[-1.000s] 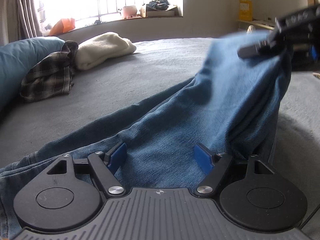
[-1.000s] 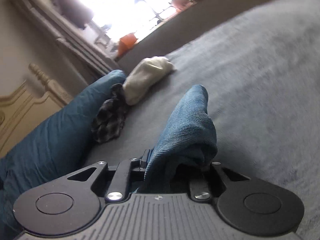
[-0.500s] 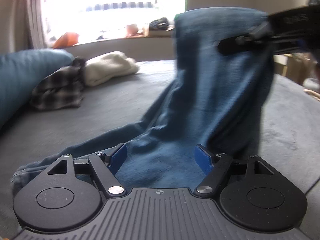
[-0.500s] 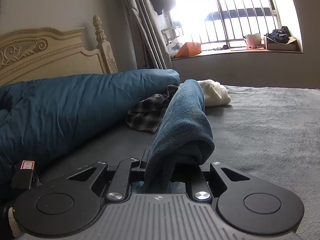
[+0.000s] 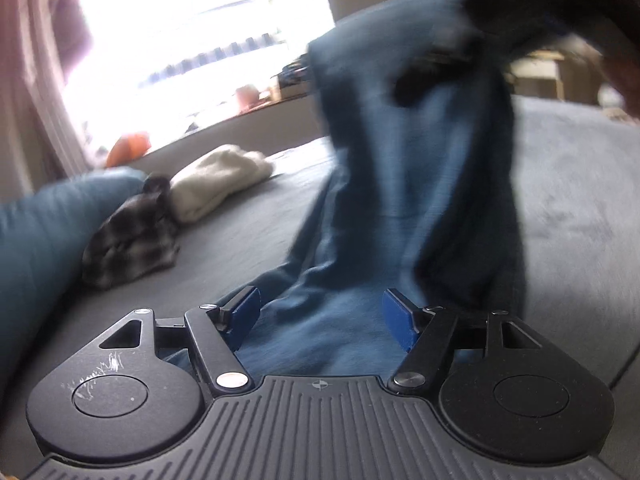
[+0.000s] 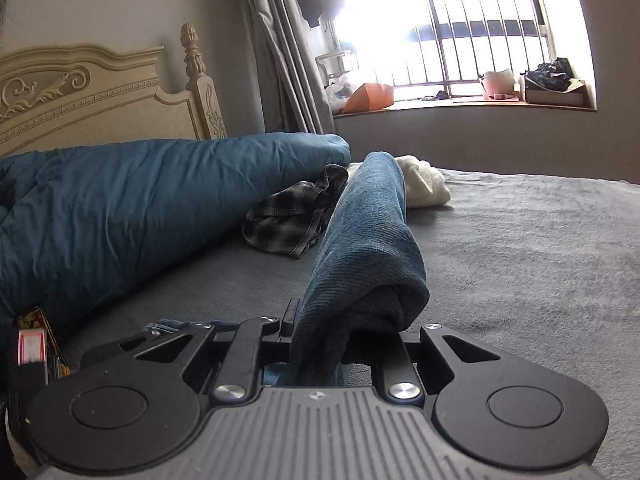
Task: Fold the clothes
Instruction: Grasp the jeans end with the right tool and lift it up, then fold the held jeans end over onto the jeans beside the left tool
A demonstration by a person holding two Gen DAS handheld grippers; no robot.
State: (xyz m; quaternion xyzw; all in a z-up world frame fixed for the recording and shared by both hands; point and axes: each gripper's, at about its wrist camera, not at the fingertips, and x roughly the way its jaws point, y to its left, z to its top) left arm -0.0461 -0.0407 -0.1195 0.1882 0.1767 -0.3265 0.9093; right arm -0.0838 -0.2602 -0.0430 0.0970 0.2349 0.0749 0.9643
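Right gripper clamped tight (left gripper closing)

In the left wrist view the raised jeans and the right claw gripping them are smeared by motion. The blue duvet runs off the right wrist view's left edge.

Blown-out window backlight, blurred left view
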